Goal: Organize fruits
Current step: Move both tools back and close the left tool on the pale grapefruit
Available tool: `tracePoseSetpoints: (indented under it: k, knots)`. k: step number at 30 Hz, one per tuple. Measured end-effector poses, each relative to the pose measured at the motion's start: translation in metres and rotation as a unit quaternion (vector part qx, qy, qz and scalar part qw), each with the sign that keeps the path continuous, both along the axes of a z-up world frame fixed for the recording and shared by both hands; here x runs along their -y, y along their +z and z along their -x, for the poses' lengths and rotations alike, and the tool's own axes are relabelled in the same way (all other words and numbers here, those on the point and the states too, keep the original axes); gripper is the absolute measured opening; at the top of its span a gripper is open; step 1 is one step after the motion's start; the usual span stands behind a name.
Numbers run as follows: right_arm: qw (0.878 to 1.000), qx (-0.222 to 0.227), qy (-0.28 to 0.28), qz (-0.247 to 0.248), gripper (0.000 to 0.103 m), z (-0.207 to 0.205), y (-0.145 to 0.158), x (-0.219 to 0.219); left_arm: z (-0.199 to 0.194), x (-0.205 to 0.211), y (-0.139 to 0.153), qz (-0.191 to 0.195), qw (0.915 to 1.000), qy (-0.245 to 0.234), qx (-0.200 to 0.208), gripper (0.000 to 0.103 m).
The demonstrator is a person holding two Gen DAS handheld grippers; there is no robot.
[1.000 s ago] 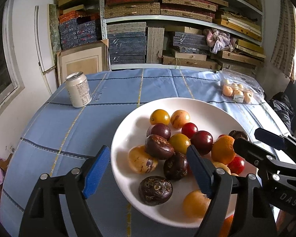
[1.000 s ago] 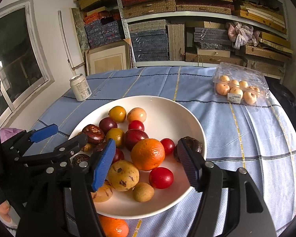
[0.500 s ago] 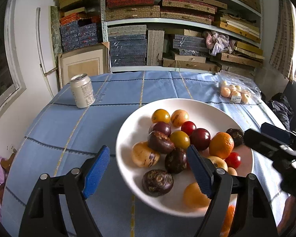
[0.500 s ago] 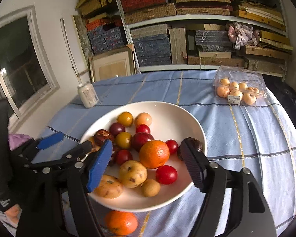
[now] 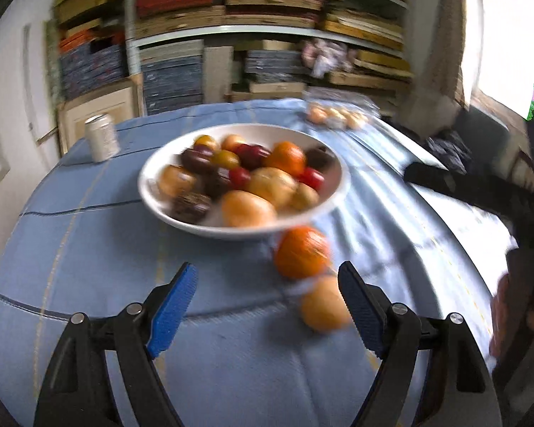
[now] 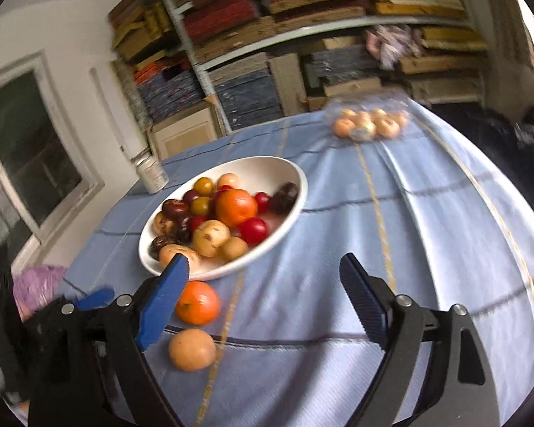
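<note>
A wide white bowl (image 5: 331, 192) sits near the middle of the blue cloth-covered table (image 6: 427, 249), heaped with fruit — a big orange (image 6: 236, 207) toward its far side, dark purple and red round fruits around that, and paler yellow-brown ones along the near rim. Just outside the bowl, on the cloth at its near edge, lies a second orange (image 6: 197, 302), almost touching the rim, and a pale peach-coloured fruit (image 6: 192, 349) rests a little nearer than that, just beside it. The left gripper (image 5: 267, 306) hangs above the cloth on the near side of the bowl, its blue-padded jaws spread wide with nothing between them; the peach-coloured fruit shows next to its right-hand pad. The right gripper (image 6: 263, 299) is likewise spread wide and empty, off the bowl's near right side, with its left-hand pad crossing in front of the bowl's rim in the right wrist view. Beyond the bowl to its left stands a drinks can (image 5: 101, 137), upright; beyond it to the right lies a clear plastic box of small pale fruits (image 6: 368, 124). Behind the table, past the bowl, shelves (image 6: 302, 28) are stacked with flat boxes — the left wrist view is blurred throughout.
</note>
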State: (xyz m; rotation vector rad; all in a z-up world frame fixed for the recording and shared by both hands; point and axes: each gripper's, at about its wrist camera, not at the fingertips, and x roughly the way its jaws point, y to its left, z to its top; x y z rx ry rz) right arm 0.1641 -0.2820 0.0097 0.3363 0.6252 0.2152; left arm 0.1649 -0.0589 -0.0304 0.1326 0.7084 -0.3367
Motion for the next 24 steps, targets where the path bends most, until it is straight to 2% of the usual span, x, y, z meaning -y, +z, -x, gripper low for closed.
tracePoseSetpoints:
  k: [4, 13, 15, 17, 19, 24]
  knots:
    - [0.998, -0.009, -0.02, -0.059, 0.085, 0.004, -0.003, 0.025, 0.008, 0.018, -0.011, -0.025, 0.9996, -0.01, 0.002, 0.082]
    - [0.998, -0.02, -0.015, -0.058, 0.088, 0.002, -0.003, 0.024, 0.002, 0.031, -0.026, -0.034, 0.999, -0.023, -0.021, 0.081]
    - [0.999, -0.024, -0.011, -0.045, 0.088, 0.001, -0.003, 0.018, 0.002, 0.035, -0.03, -0.042, 0.9983, -0.031, -0.026, 0.074]
    - [0.999, -0.028, -0.001, -0.033, 0.088, 0.0, -0.004, 0.011, -0.001, 0.04, -0.036, -0.051, 0.9973, -0.04, -0.035, 0.057]
    - [0.999, -0.029, 0.009, -0.024, 0.088, -0.001, -0.005, 0.004, -0.003, 0.043, -0.042, -0.06, 0.9962, -0.045, -0.044, 0.049]
    - [0.999, -0.037, 0.01, -0.026, 0.088, -0.003, -0.01, 0.004, -0.007, 0.038, -0.043, -0.042, 0.9967, -0.044, -0.054, 0.049]
